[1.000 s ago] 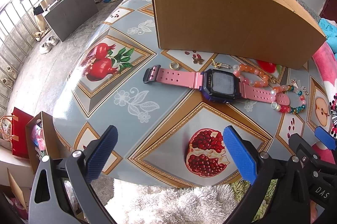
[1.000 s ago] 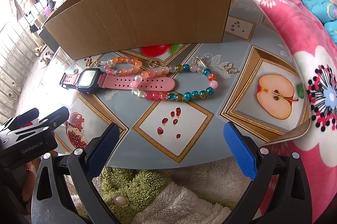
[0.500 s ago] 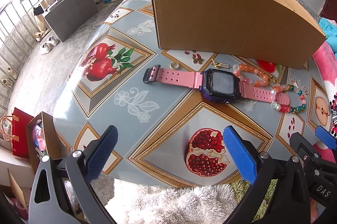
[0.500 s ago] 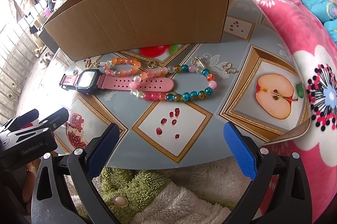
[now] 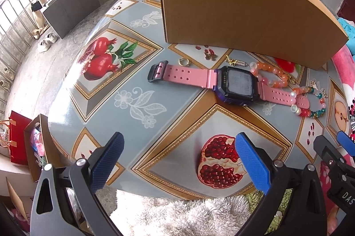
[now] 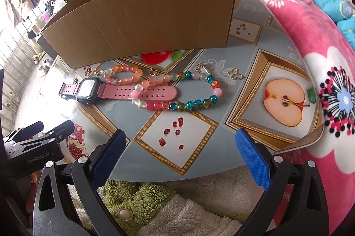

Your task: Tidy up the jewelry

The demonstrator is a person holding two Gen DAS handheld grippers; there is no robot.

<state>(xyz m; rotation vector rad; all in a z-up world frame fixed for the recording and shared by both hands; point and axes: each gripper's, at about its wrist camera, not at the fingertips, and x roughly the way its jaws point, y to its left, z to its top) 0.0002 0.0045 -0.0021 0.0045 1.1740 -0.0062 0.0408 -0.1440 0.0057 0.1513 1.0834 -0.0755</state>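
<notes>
You are holding both tools over the near edge of the table, which is wearing a fruit-printed cloth. Your left tool is hovering with its blue pads spread wide apart and nothing between them, above the printed pomegranate half. Your right tool is likewise standing wide open and empty, over the square of printed pomegranate seeds. The jewelry is lying in a loose row just in front of the cardboard box, which is sitting open-topped toward the far side of the table. The pink-strapped watch is lying flat with its dark face up, its strap stretched out to either side. An orange bead bracelet is resting just beside the watch face, on the box side of it. A longer multicoloured bead bracelet is draping across the holed end of the strap, its pink and white beads lying on the strap and its teal and amber beads looping out onto the cloth. A small gold ring is sitting just beyond the buckle end of the strap, and a gold butterfly-shaped charm is lying apart to the right of the beads. Neither tool is touching any piece.
</notes>
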